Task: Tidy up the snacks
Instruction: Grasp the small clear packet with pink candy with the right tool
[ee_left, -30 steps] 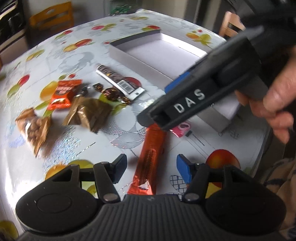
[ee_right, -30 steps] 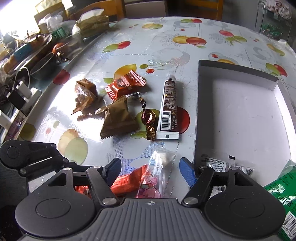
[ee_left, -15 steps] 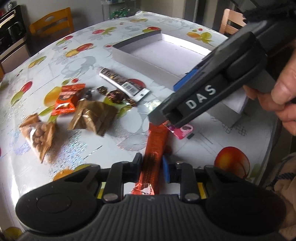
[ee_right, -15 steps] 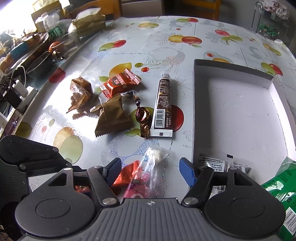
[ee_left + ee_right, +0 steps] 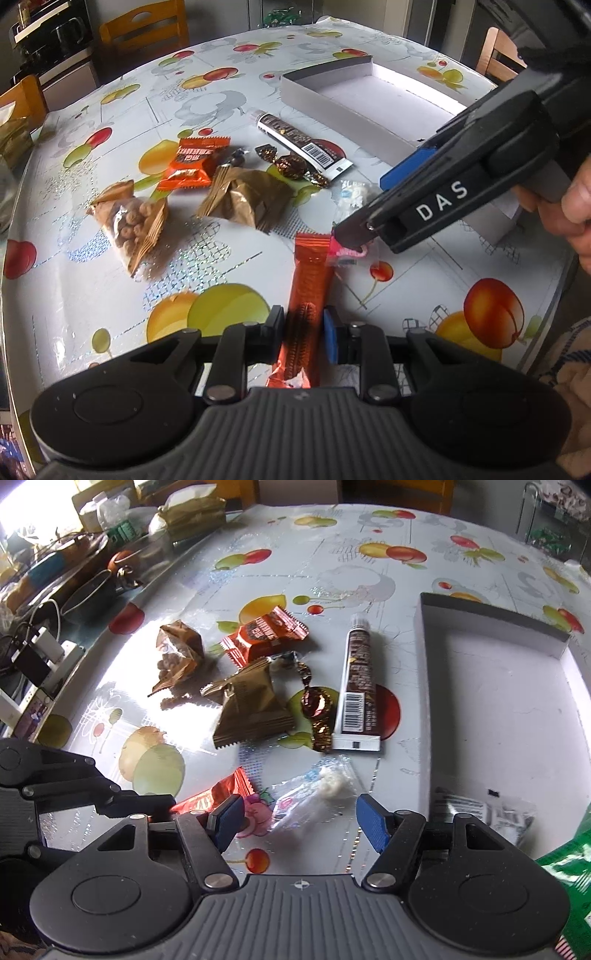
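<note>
My left gripper (image 5: 303, 328) is shut on the near end of a long orange-red snack bar (image 5: 310, 266), which lies on the fruit-print tablecloth. Its far end shows in the right wrist view as the bar (image 5: 210, 794). My right gripper (image 5: 301, 823) stands open just over a clear packet with pink print (image 5: 306, 797), not pressing it. From the left wrist view the right gripper (image 5: 354, 232) points down at that packet (image 5: 351, 199). A white open box (image 5: 424, 701) sits to the right, holding a clear printed packet (image 5: 480, 808) and a green packet (image 5: 561, 864).
Beyond the grippers lie a brown tube (image 5: 360, 679), a twisted foil candy (image 5: 316, 705), a gold-brown pouch (image 5: 251, 705), an orange packet (image 5: 264, 635) and a bag of nuts (image 5: 177, 653). Cables and containers (image 5: 55, 590) crowd the table's left edge. Wooden chairs (image 5: 144, 26) stand behind.
My left gripper's jaws closed from wide open onto the orange-red bar, and that hand drew back a little. The right gripper stayed open over the clear packet.
</note>
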Demonstrator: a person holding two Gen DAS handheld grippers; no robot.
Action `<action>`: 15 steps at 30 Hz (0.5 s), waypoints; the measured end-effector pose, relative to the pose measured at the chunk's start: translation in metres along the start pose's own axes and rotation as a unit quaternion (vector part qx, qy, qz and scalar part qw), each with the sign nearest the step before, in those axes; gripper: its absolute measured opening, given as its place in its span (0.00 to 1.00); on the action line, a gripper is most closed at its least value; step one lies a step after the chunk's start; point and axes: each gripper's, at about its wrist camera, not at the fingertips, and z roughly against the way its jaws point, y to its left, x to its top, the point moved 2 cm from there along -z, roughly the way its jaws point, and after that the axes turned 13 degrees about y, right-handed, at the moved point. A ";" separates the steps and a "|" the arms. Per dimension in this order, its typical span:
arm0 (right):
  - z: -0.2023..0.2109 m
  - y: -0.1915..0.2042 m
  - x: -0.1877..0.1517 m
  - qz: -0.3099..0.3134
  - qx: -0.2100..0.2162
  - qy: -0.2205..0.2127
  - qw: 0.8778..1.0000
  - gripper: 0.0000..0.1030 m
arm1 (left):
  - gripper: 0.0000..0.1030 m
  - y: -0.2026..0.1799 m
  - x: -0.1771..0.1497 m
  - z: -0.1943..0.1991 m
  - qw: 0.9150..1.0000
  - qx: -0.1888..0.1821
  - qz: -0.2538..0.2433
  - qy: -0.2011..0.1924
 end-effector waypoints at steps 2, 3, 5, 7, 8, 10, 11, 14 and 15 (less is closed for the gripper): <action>-0.002 0.000 0.001 -0.009 0.009 0.005 1.000 0.66 | 0.21 0.002 -0.002 0.001 1.000 0.000 0.003 0.000; -0.003 -0.001 0.001 -0.015 0.014 0.008 1.000 0.66 | 0.21 0.003 -0.003 0.001 1.000 -0.001 0.004 0.000; -0.005 -0.002 0.002 -0.027 0.021 0.013 0.999 0.66 | 0.21 0.004 -0.005 0.002 1.000 -0.002 0.005 0.000; -0.006 -0.003 0.004 -0.036 0.022 0.012 0.999 0.66 | 0.21 0.005 -0.006 0.003 1.000 -0.005 0.005 0.000; -0.007 -0.003 0.005 -0.038 0.021 0.012 0.999 0.66 | 0.21 0.006 -0.007 0.003 1.000 -0.006 0.005 0.000; -0.007 -0.003 0.007 -0.040 0.018 0.011 0.999 0.66 | 0.21 0.007 -0.007 0.003 1.000 -0.009 0.004 0.000; -0.008 -0.002 0.009 -0.039 0.015 0.010 0.999 0.66 | 0.21 0.008 -0.008 0.003 1.000 -0.009 0.004 0.000; -0.011 0.004 0.012 -0.025 0.004 0.008 1.000 0.66 | 0.21 0.012 -0.008 0.003 1.000 -0.011 0.005 0.000; -0.011 0.006 0.012 -0.020 0.001 0.007 1.000 0.66 | 0.21 0.013 -0.009 0.003 1.000 -0.011 0.005 0.000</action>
